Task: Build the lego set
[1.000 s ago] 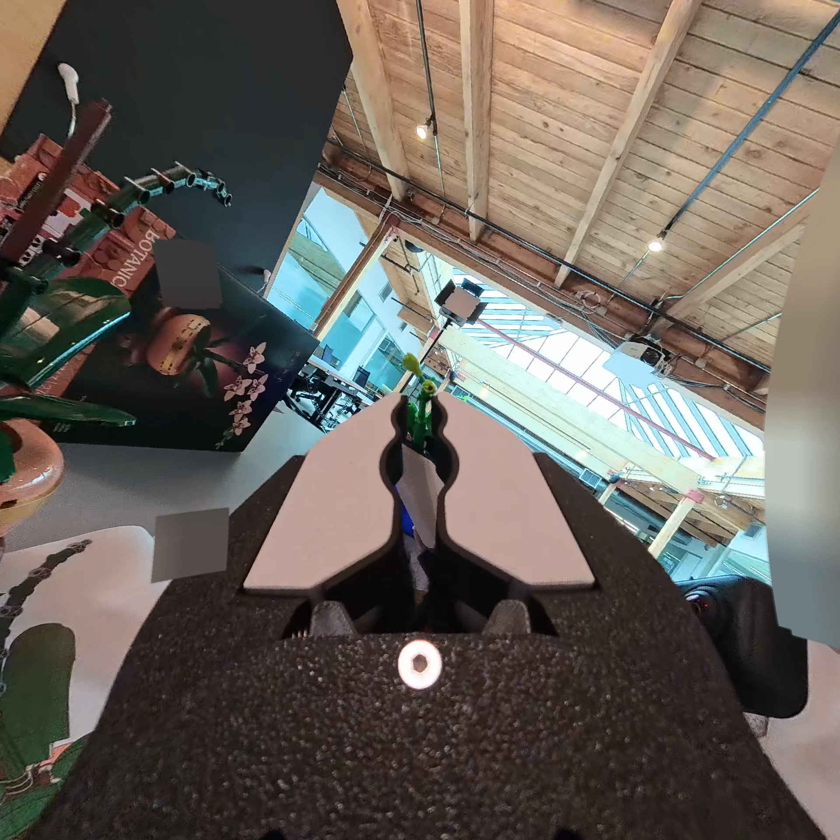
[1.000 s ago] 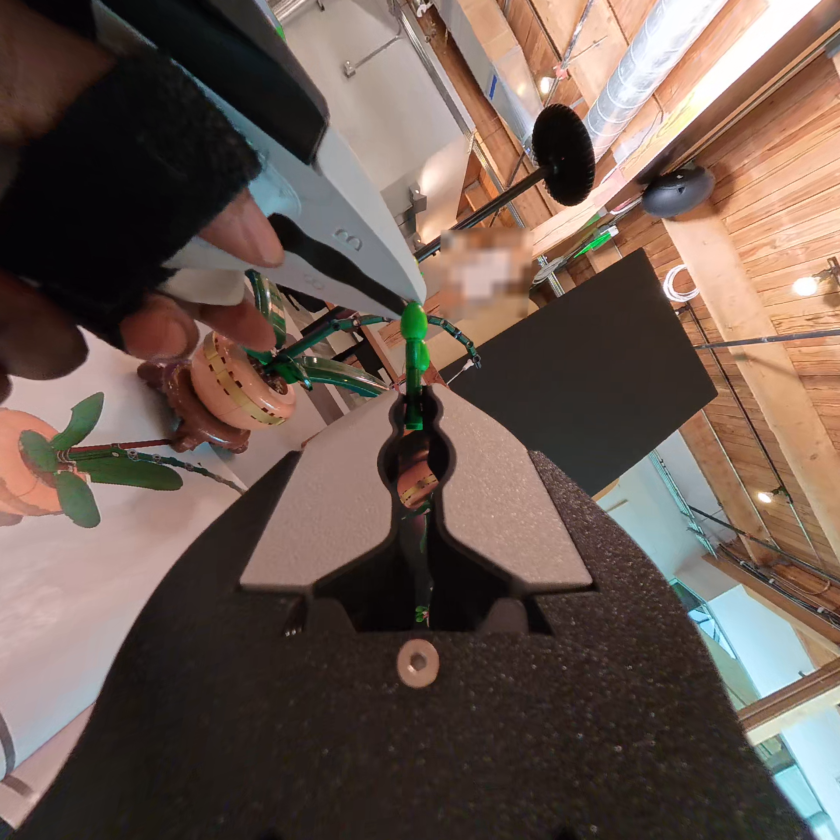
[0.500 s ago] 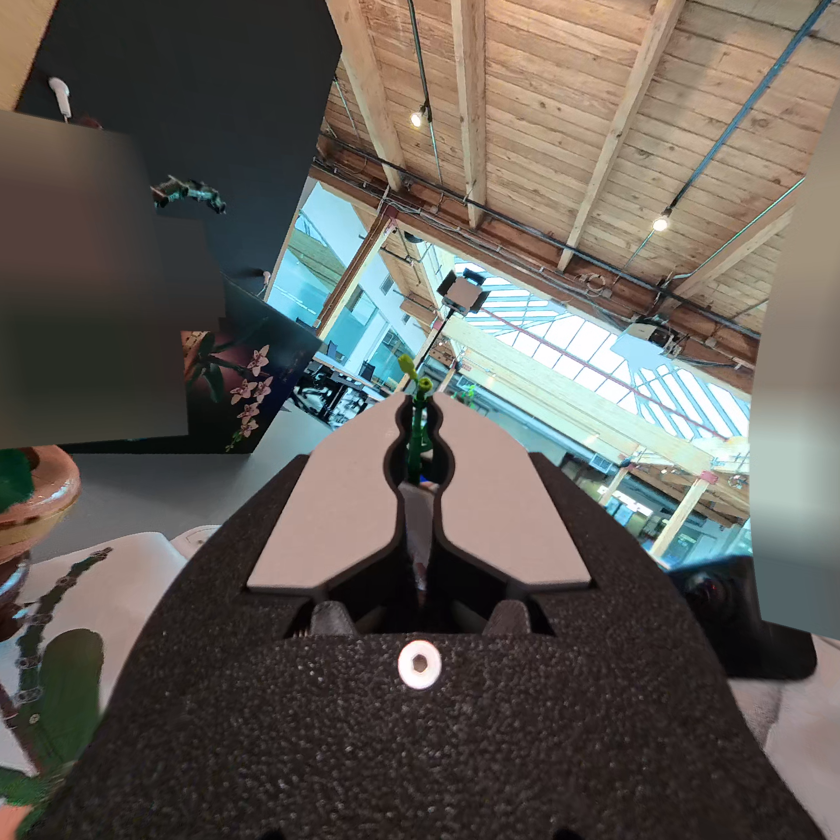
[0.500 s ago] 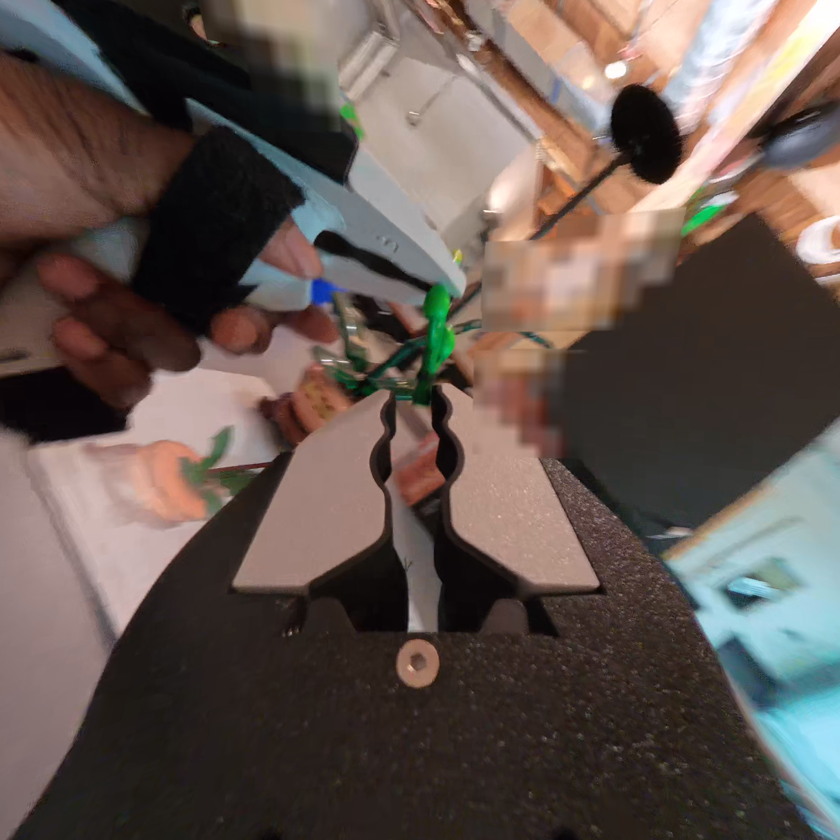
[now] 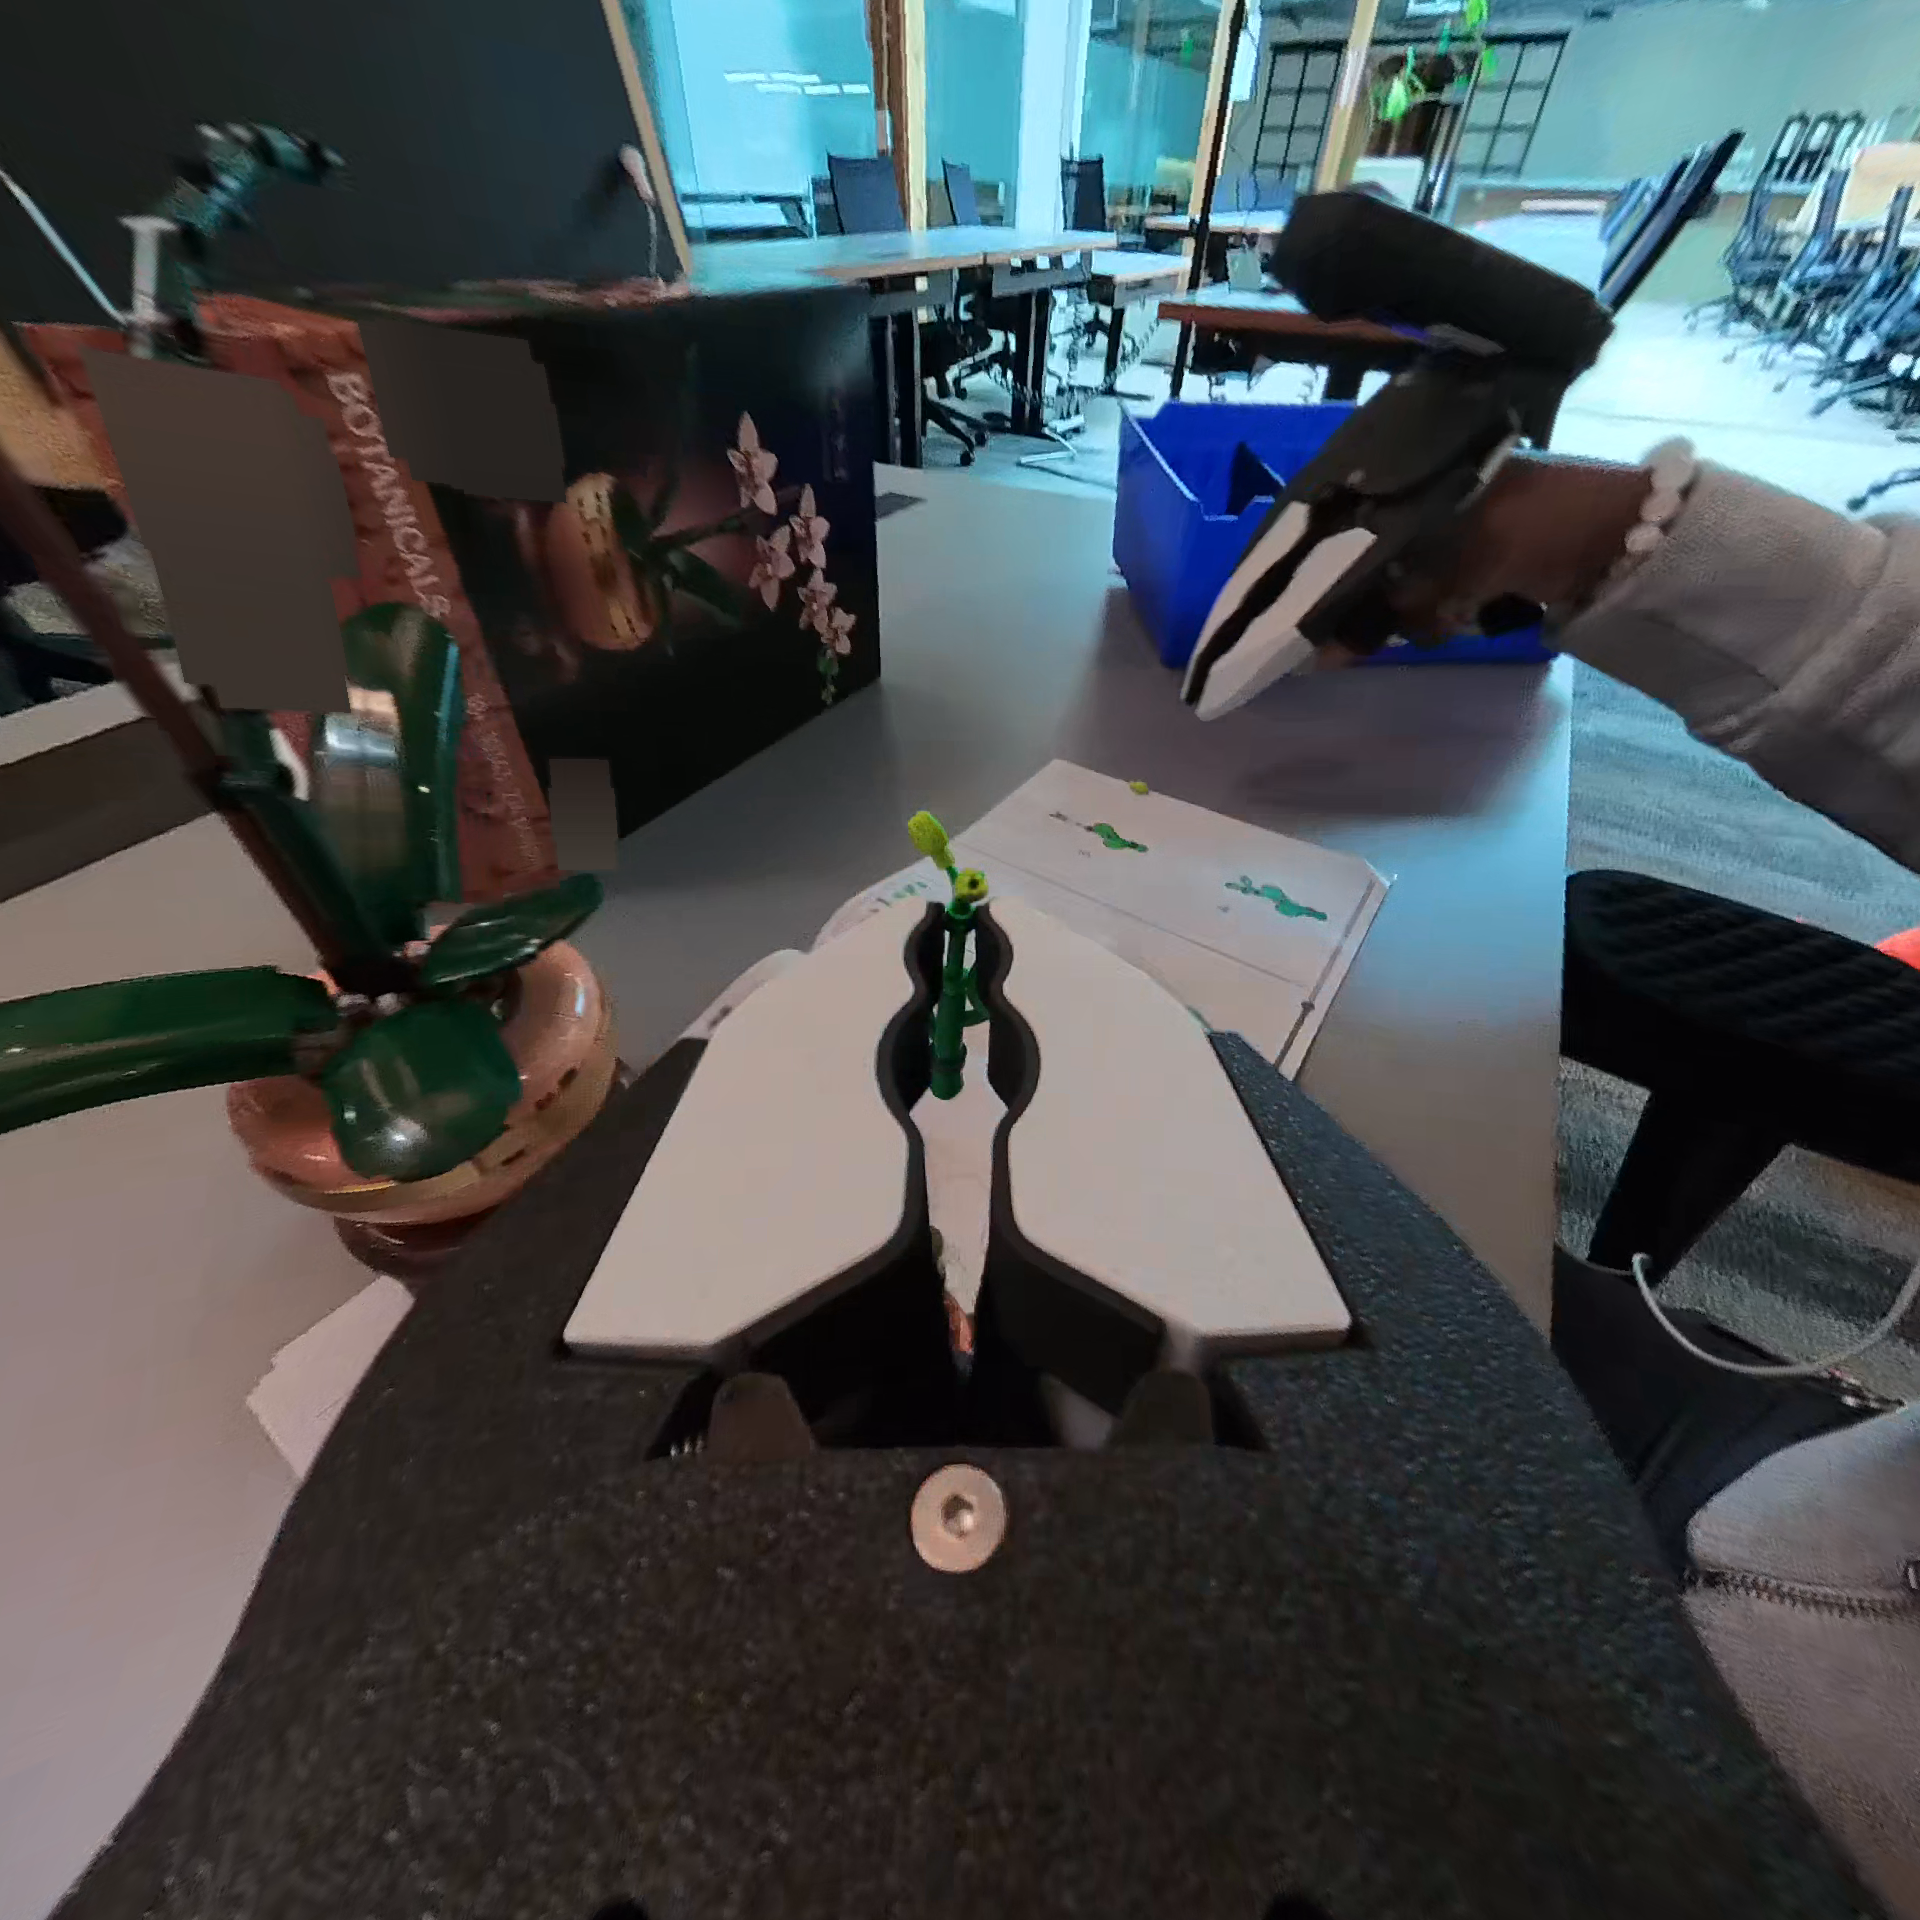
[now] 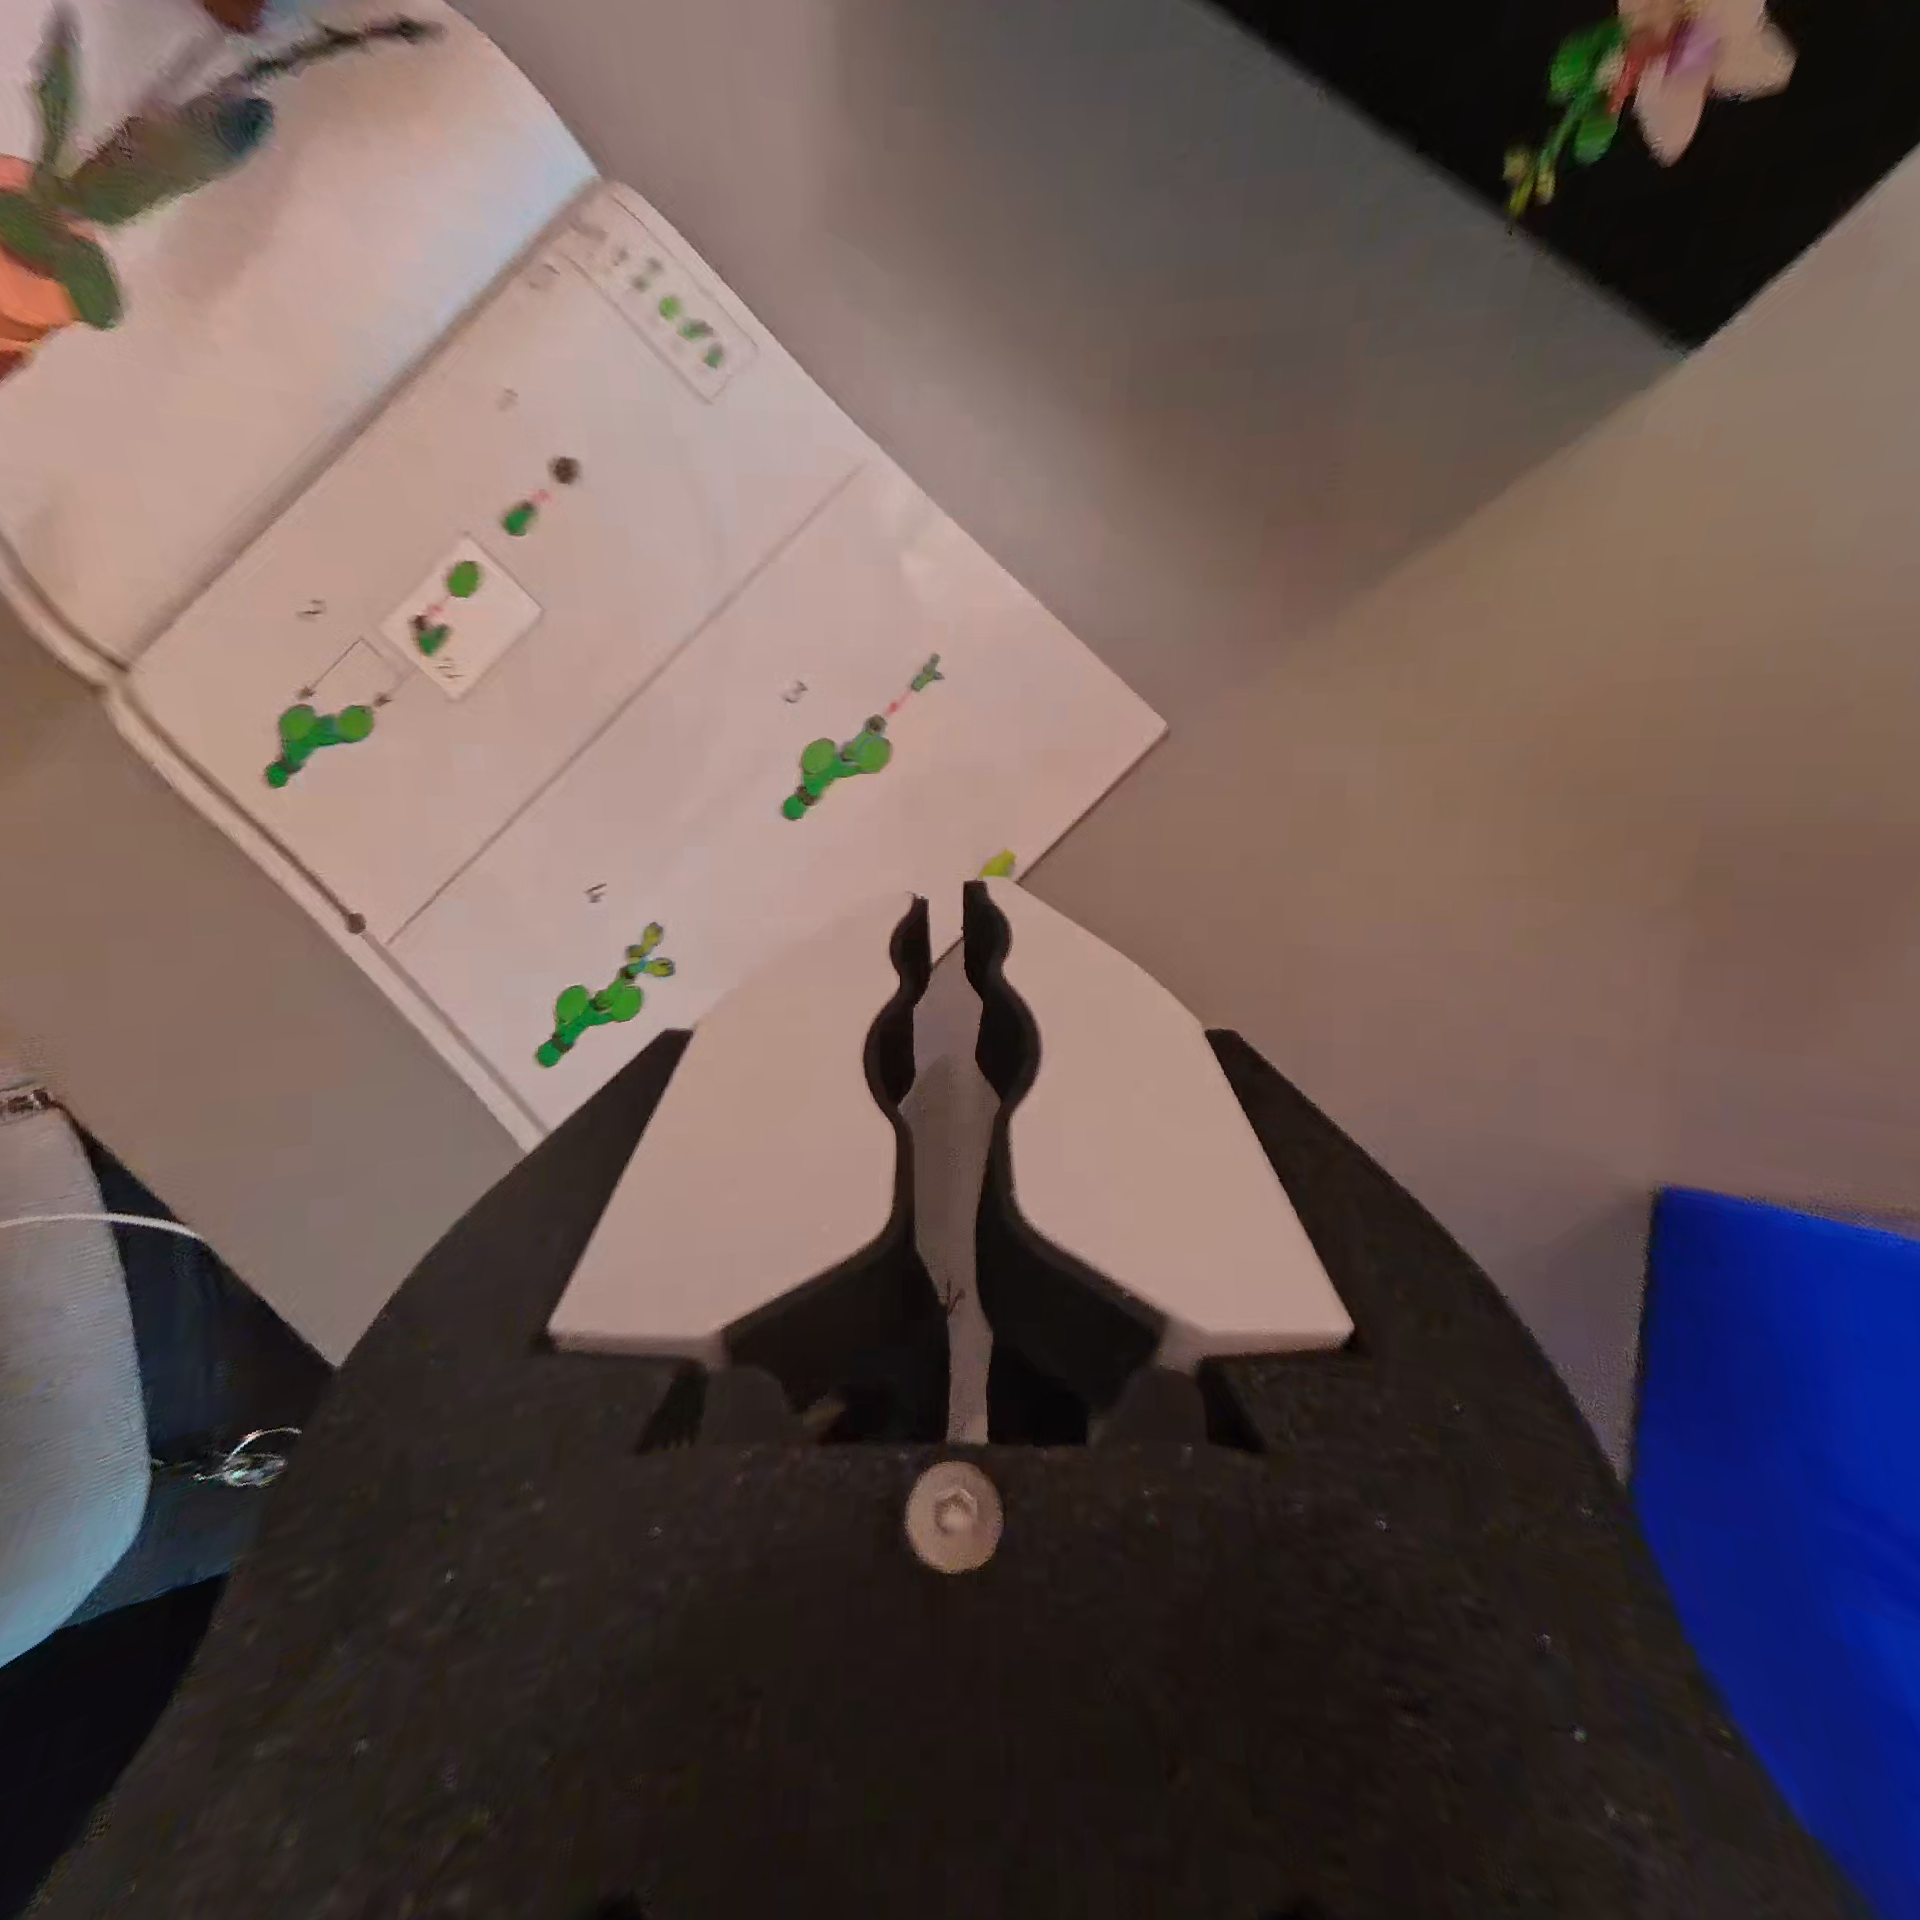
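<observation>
My left gripper (image 5: 956, 920) is shut on a thin green stem (image 5: 951, 1013) with lime buds at its top, held upright above the open instruction booklet (image 5: 1174, 904). The part-built orchid in its pink pot (image 5: 416, 1122) stands close at the left. My right gripper (image 6: 940, 899) is almost shut, with a thin gap and nothing in it. It hangs over the booklet's corner (image 6: 623, 623), near a small loose lime piece (image 6: 997, 862). In the left wrist view the right gripper (image 5: 1221, 675) hovers far right above the table, and the lime piece (image 5: 1140, 788) lies on the booklet.
The dark set box (image 5: 644, 582) stands behind the pot. A blue bin (image 5: 1195, 509) sits at the back right, and shows in the right wrist view (image 6: 1787, 1507). The grey table (image 6: 1143, 312) ends at the right, where a black chair (image 5: 1745, 997) stands. My right fingertips sit around 25 centimeters from my left ones. The small loose lime piece (image 6: 997, 862) is closer to my right gripper, around 4 centimeters from its tips; the left tips are 30 centimeters off.
Both views have tipped down from the ceiling to the table. My right gripper let go of the green stem and moved off to the right. My left gripper keeps the stem.
</observation>
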Demonstrator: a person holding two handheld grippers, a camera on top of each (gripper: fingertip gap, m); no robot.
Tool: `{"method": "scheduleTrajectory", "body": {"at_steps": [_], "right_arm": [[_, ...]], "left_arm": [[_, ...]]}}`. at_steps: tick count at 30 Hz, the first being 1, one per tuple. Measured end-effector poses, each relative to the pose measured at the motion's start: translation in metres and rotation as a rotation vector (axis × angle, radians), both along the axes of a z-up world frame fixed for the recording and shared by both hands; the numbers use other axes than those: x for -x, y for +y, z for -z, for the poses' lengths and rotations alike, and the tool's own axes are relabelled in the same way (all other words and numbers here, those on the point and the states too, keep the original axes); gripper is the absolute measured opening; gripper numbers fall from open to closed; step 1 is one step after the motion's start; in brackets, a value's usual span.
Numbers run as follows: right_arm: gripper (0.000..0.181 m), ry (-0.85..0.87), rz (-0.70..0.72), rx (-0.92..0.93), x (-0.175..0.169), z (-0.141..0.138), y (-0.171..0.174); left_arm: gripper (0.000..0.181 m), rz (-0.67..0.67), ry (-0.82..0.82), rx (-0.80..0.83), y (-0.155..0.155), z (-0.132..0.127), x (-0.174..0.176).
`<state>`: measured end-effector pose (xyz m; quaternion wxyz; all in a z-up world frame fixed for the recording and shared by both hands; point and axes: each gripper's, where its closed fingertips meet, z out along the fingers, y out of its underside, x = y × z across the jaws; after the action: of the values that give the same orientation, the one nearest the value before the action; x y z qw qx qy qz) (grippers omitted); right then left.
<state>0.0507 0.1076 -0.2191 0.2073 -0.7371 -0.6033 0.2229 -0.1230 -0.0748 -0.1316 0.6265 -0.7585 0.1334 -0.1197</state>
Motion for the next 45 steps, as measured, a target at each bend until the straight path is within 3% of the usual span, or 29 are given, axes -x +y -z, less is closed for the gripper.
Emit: {"method": "scheduleTrajectory", "body": {"at_steps": [4, 15, 19, 22, 26, 28, 32, 36, 41, 43, 45], "right_arm": [[0.007, -0.125, 0.032, 0.039, -0.001, 0.02, 0.008], [0.006, -0.043, 0.148, -0.014, 0.01, 0.038, 0.009], [0.001, -0.069, 0.073, -0.029, 0.008, 0.039, 0.008], [0.001, -0.08, -0.185, -0.057, 0.012, 0.029, -0.008], [0.001, -0.139, -0.853, -0.242, 0.01, 0.017, -0.051], [0.001, -0.186, -1.099, -0.329, 0.009, 0.02, -0.062], [0.001, -0.297, -1.403, -0.424, 0.006, 0.027, -0.068], [0.002, -0.399, -1.569, -0.494, 0.005, 0.037, -0.065], [0.009, -0.381, -1.554, -0.643, 0.012, 0.034, -0.059], [0.009, -0.324, -1.393, -0.708, 0.018, 0.025, -0.049], [0.006, -0.254, -1.028, -0.636, 0.02, 0.011, -0.035]], "left_arm": [[0.005, 0.026, 0.014, 0.021, 0.003, 0.01, -0.01], [0.005, 0.024, -0.031, 0.021, 0.007, 0.021, -0.007], [0.005, 0.033, -0.023, 0.022, 0.009, 0.022, -0.01], [0.005, 0.046, -0.019, 0.029, 0.009, 0.024, -0.014], [0.005, 0.051, 0.011, 0.022, 0.007, 0.021, -0.017], [0.005, 0.045, 0.029, 0.014, 0.005, 0.018, -0.016], [0.005, 0.016, 0.071, 0.008, 0.004, 0.017, -0.01], [0.005, 0.006, 0.092, 0.011, 0.007, 0.019, -0.007], [0.004, 0.016, 0.07, 0.026, 0.011, 0.026, -0.008], [0.005, 0.026, 0.058, 0.029, 0.012, 0.028, -0.009], [0.005, 0.036, 0.038, 0.027, 0.012, 0.029, -0.011]]}}
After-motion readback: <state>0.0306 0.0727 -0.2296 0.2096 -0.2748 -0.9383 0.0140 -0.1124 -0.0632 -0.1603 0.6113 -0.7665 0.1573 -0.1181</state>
